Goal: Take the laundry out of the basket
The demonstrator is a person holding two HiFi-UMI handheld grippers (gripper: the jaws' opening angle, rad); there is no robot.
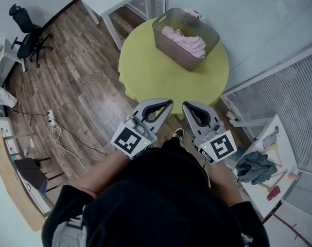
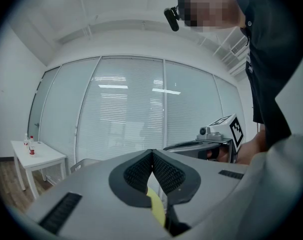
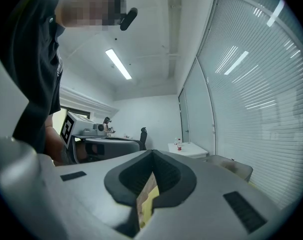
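Left gripper (image 1: 168,103), right gripper (image 1: 187,106): pressed together, empty | laundry (image 1: 189,42) in basket (image 1: 170,53), tabletop's (image 1: 156,78) far edge | best spread jaws before reaching.

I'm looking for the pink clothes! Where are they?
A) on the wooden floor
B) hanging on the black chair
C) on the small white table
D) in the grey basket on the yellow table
D: the pink clothes lie inside the grey basket, which stands on the round yellow table.
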